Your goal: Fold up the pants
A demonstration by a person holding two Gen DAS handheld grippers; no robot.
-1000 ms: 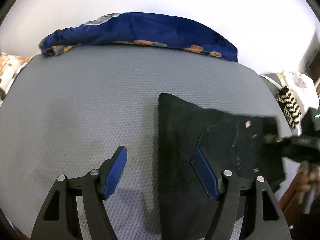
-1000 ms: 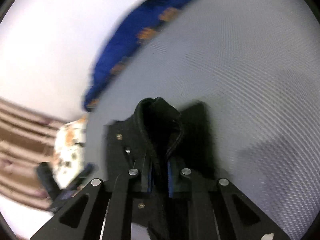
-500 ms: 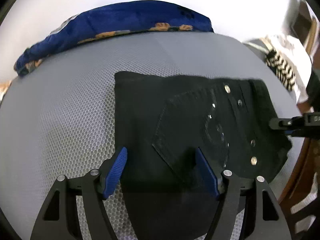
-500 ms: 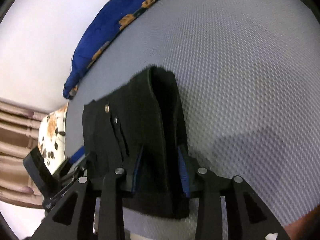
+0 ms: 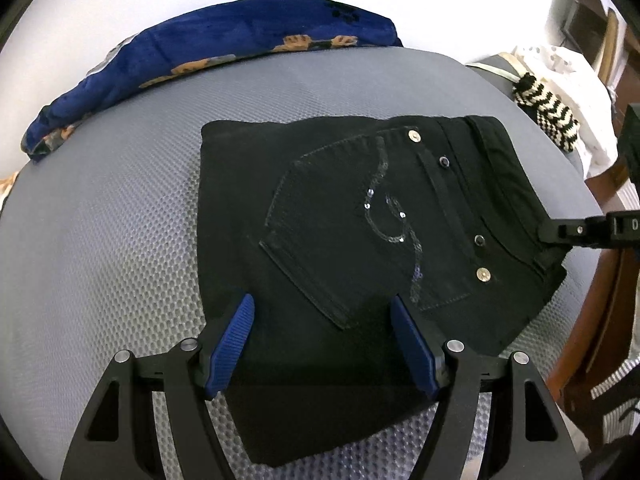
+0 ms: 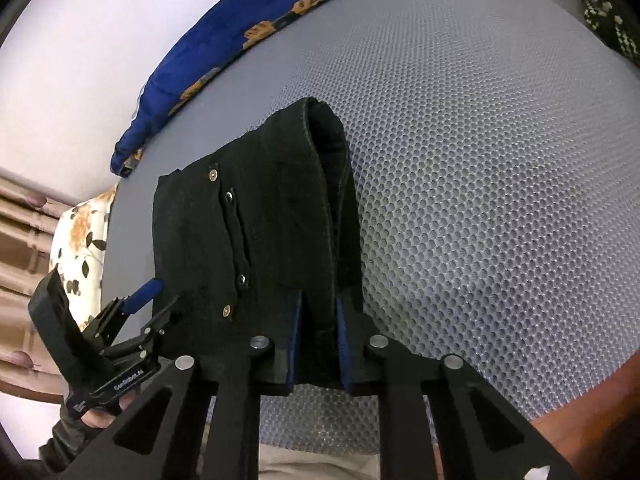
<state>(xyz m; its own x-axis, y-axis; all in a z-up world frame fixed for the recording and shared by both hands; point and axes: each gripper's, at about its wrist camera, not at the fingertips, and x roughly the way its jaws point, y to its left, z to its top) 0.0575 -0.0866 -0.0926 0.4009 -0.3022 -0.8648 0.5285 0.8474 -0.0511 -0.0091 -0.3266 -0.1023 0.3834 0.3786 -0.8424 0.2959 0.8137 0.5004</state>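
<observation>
Black pants (image 5: 360, 232) lie folded into a compact rectangle on the grey mesh mattress (image 5: 120, 240), back pocket with sequins and rivets facing up. My left gripper (image 5: 324, 344) is open, its blue pads either side of the near edge of the fold, holding nothing. My right gripper (image 6: 318, 340) is shut on the waistband edge of the pants (image 6: 256, 240). It also shows in the left wrist view (image 5: 560, 232) at the pants' right edge. The left gripper shows in the right wrist view (image 6: 132, 312) at the lower left.
A blue blanket with orange print (image 5: 208, 52) lies along the far edge of the mattress. White cloth and a black-and-white zigzag item (image 5: 548, 100) sit at the right. A floral pillow (image 6: 84, 240) is at the left. Wooden frame (image 5: 592, 320) borders the mattress.
The left gripper moved right over the pants, which now lie between its open pads. The right gripper opened half a second ago, then closed again on the waistband, now lying flatter.
</observation>
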